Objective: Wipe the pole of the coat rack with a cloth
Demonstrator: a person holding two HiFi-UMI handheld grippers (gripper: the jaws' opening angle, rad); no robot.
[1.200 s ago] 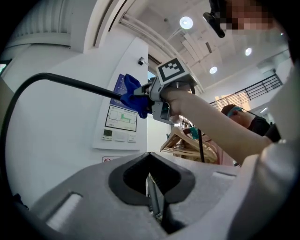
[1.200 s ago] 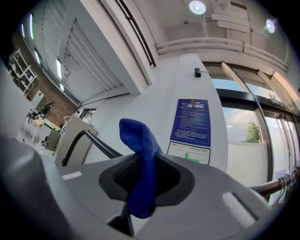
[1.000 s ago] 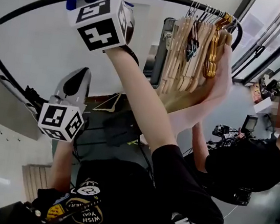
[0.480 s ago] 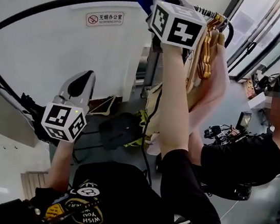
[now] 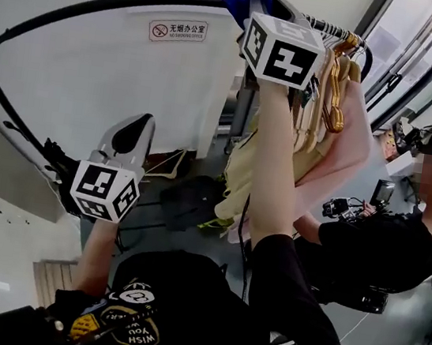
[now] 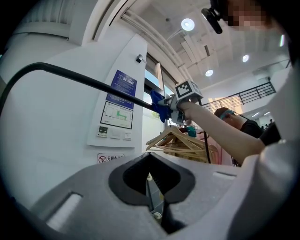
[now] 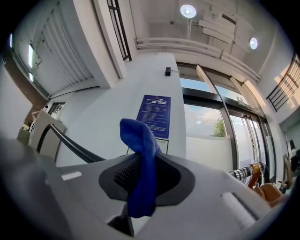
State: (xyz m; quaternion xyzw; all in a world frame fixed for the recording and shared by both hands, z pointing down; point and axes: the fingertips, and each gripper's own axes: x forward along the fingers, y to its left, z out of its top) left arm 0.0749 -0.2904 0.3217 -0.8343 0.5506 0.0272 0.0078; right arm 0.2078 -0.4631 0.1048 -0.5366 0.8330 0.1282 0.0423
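right tool (image 7: 140, 165) clamps blue cloth (image 7: 138, 136) | cloth seemingly against pole (image 5: 144, 1) | left tool (image 6: 149, 180) closed, empty

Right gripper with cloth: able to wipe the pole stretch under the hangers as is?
Probably not. The right gripper, shut on the cloth, is at the pole right beside the hangers, whose hooks crowd that stretch. The bare pole to its left looks free.
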